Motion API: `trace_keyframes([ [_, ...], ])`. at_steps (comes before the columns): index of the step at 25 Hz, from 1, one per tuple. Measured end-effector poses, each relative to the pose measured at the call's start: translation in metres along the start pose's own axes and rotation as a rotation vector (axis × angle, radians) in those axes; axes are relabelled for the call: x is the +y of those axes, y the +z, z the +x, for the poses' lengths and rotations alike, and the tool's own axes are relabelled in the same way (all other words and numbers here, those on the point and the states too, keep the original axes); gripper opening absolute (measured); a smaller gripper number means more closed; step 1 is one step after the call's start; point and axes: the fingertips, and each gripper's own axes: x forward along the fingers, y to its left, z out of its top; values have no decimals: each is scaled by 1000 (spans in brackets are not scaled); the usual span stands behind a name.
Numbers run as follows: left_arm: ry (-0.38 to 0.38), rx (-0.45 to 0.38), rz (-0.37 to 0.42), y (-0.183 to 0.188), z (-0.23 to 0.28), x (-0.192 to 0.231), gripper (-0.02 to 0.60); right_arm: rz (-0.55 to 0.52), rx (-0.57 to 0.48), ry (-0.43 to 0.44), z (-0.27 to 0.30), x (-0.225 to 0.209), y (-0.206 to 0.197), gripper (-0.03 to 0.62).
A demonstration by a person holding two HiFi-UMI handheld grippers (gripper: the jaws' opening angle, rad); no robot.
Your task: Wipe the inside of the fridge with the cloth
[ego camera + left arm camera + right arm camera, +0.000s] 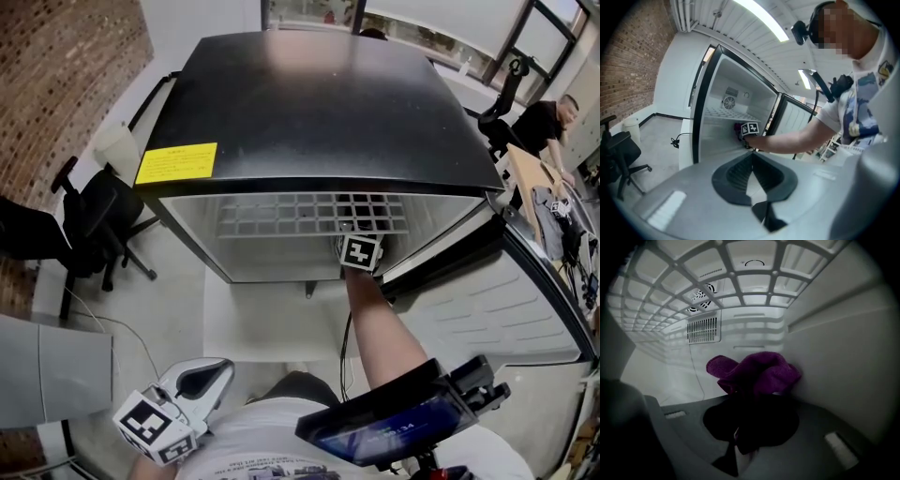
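Note:
A black-topped fridge point(319, 103) stands open in front of me, its door point(506, 300) swung out to the right. My right arm reaches inside under the white wire shelf point(300, 214); only the right gripper's marker cube point(361, 251) shows from above. In the right gripper view, the right gripper point(750, 399) is shut on a bunched purple cloth point(757, 373), which lies close against the fridge's right inner wall point(843, 357). The left gripper point(208, 375) hangs low at my left side, outside the fridge, jaws together and empty. Its own view shows the cloth point(739, 128) small inside the fridge.
The wire shelf point(740, 277) runs just above the cloth, and a vent grille point(702, 329) sits on the back wall. Outside, a black office chair point(84, 220) and a white bin point(117, 150) stand left. A person point(548, 117) is at a desk far right.

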Motion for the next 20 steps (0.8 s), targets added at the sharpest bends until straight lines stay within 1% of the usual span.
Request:
trace_keyframes([
  [3,2,2,-1,0,-2,0,5,14,3,60,1,8,2,67],
  [8,-16,1,3,0,-2,-6,5,30,-4,213,-6,38,2,67],
  [12,-37,-1,16,-3,-3,-13,5,19,-13,285,-22,58,-1,67],
  [15,-46,-3,24,-4,-8,-17,5,3,0,340,-42,75,-11,67],
  [20,-70,-8,32,-5,-14,-25,6,18,22,414,-80,100,-26,67],
])
